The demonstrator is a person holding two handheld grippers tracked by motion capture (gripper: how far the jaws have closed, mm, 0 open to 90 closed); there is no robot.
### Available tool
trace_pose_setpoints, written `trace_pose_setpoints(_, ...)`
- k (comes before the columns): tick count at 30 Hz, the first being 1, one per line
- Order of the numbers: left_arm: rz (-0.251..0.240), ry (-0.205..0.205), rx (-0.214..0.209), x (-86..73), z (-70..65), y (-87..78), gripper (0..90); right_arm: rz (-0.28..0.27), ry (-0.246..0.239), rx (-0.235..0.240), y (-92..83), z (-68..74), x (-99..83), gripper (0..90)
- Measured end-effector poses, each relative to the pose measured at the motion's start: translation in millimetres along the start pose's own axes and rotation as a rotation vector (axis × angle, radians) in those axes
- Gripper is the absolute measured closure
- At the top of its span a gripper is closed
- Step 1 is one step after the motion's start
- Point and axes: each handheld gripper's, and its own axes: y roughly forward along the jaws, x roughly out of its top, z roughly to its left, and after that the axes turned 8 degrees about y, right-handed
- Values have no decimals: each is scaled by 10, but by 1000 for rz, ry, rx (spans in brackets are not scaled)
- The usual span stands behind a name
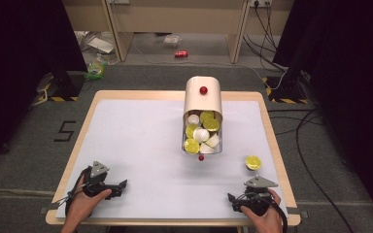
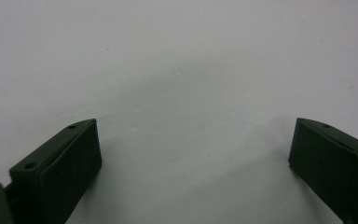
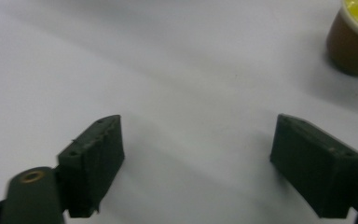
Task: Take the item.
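A cream bread-bin-like container (image 1: pixel 203 99) with a red knob (image 1: pixel 203 90) lies at the table's far middle. Its clear front part (image 1: pixel 190 130) holds several yellow-lidded and white small cups. A second red knob (image 1: pixel 201 158) shows just in front of it. One brown cup with a yellow lid (image 1: pixel 253 162) stands alone at the right, and appears at the top right (image 3: pixel 354 37) in the right gripper view. My left gripper (image 1: pixel 123 185) (image 2: pixel 193 154) rests open near the front left edge. Near the front right my right gripper (image 1: pixel 230 198) (image 3: pixel 198 149) is open too, nothing between its jaws.
The white mat (image 1: pixel 141 145) covers a wooden-edged table (image 1: pixel 80 136). Beyond the table stand a wooden desk frame (image 1: pixel 175 19), black curtains, floor cables (image 1: pixel 311 160) and a red can (image 1: pixel 181 54).
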Motion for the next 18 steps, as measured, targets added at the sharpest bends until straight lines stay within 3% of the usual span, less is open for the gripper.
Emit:
trace_pose_setpoints(2,0,0,0,0,0,0,16,-2,-38,-14,13,39,-21,146)
trace_pose_setpoints(18,0,-1,0,0,1,0,16,-18,-28,-16,15,43,-45,142)
